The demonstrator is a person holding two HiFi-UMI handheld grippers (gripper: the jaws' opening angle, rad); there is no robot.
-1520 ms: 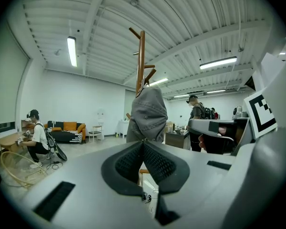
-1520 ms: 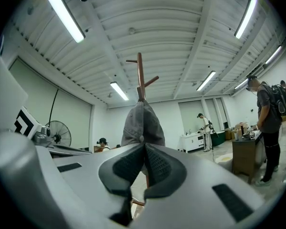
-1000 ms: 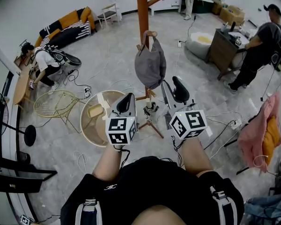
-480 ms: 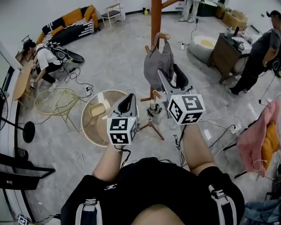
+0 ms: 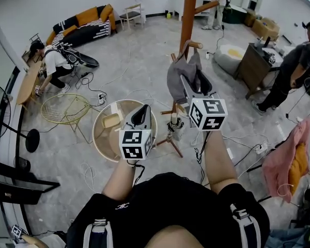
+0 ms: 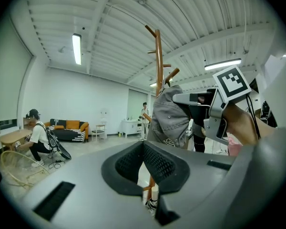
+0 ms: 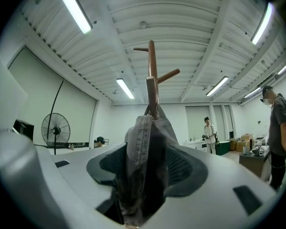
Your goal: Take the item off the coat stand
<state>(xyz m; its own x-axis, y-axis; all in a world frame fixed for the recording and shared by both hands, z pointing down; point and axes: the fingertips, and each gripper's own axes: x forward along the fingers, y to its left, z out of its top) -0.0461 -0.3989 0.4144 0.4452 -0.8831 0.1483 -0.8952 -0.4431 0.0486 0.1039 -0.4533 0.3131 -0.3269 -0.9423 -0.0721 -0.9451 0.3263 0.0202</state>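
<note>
Right gripper [image 5: 192, 82] advanced, jaws just opening, grey bag [image 7: 142, 161] between.

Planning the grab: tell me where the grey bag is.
Head view, right of centre: the grey bag hangs on the coat stand, between the jaws of the right hand-held gripper, which have just been opening.

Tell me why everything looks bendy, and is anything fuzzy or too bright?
Head view: the wide lens bulges the floor and tilts the coat stand. Left gripper view: ceiling ribs curve, corners go black, the ceiling lamp glares white. Right gripper view: the grey bag, very close, looks soft.
</note>
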